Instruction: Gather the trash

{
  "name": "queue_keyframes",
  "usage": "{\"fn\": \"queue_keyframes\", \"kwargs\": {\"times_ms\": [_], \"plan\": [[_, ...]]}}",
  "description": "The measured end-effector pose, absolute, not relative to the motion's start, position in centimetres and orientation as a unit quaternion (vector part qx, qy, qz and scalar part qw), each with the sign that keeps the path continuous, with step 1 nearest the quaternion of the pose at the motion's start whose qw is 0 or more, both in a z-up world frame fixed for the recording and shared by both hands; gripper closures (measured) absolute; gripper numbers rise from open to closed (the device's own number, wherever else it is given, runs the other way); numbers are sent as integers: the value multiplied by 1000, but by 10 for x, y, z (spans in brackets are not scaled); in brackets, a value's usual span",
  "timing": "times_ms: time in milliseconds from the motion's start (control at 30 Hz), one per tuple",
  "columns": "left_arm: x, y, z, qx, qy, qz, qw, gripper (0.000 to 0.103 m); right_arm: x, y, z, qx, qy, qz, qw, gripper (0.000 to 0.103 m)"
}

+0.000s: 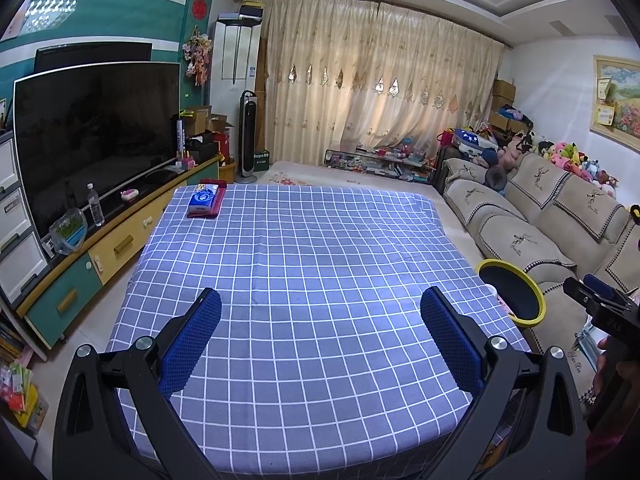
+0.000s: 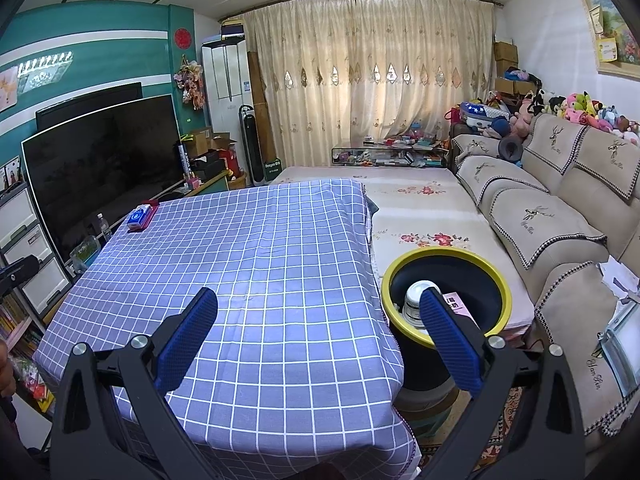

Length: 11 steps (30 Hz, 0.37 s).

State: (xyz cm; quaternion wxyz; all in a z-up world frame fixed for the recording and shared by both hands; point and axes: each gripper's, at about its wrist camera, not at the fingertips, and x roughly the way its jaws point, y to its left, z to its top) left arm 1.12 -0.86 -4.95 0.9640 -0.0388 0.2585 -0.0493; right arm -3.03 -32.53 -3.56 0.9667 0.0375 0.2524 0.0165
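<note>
From the left wrist, the left gripper [image 1: 320, 324] hangs over the near half of the table [image 1: 304, 248], its jaws spread wide with nothing between them. The checked cloth under it is bare, so the hand looks parked there rather than reaching for anything. The only things on the table are a tissue pack [image 1: 205, 198] lying on a red mat [image 1: 212, 210] at the far left corner, well apart from the gripper; that looks like household stock, not rubbish. At the right edge the bin [image 1: 514, 294] stands just beside the table, low enough that things can be dropped straight off the edge into it. The right gripper [image 1: 592, 300] shows as a dark shape beyond the bin; its jaws cannot be told from here.

From the right wrist, the right gripper [image 2: 320, 320] sits over the table's right edge, jaws spread and empty, one finger overlapping the bin's [image 2: 446, 258] mouth. Inside the bin lie a white bottle-like container [image 2: 414, 300] and a pink printed wrapper [image 2: 454, 302], so the trash is already in. I judge the collecting essentially done, with the open jaws fitting a release over the bin.
</note>
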Motion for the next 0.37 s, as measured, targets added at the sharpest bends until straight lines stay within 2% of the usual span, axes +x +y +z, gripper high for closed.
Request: {"fn": "queue_keyframes", "kwargs": {"times_ms": [167,367], "plan": [[37,-5,-56,-43,287,-43,956,5,-12,-322,-39,32,261,19,965,7],[119,19,-79,-48,325,-27,944,5,59,-306,-47,27,290,42,956,7]]}}
